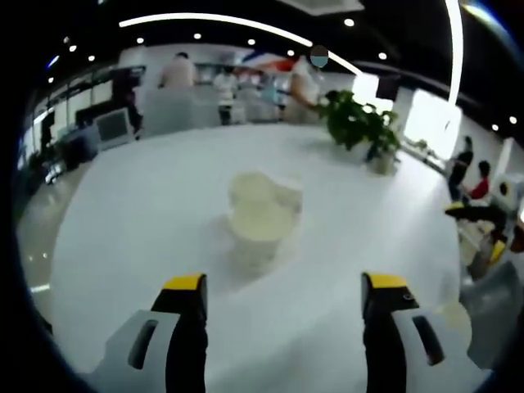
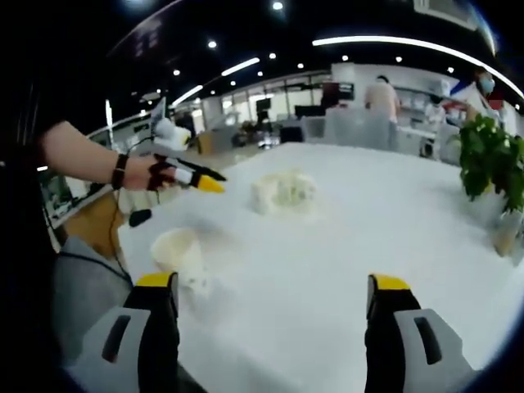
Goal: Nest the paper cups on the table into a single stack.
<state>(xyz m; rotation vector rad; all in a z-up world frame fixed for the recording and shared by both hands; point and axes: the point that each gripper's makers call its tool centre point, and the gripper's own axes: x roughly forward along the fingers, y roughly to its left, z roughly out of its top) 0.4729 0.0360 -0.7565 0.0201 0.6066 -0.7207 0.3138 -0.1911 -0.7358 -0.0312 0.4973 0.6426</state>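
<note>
Yellow-tipped jaws of the left gripper (image 1: 283, 299) rise at the bottom of the left gripper view, spread wide and empty. Just above them, at frame centre, a blurred cluster of cups (image 1: 260, 214) stands on the white table (image 1: 147, 213), mouths seemingly up; their exact number cannot be told. At lower left in the right gripper view, a single cup (image 2: 179, 253) stands upright just above the left jaw of the right gripper (image 2: 273, 299), also wide open and empty. The cluster sits at upper centre there.
</note>
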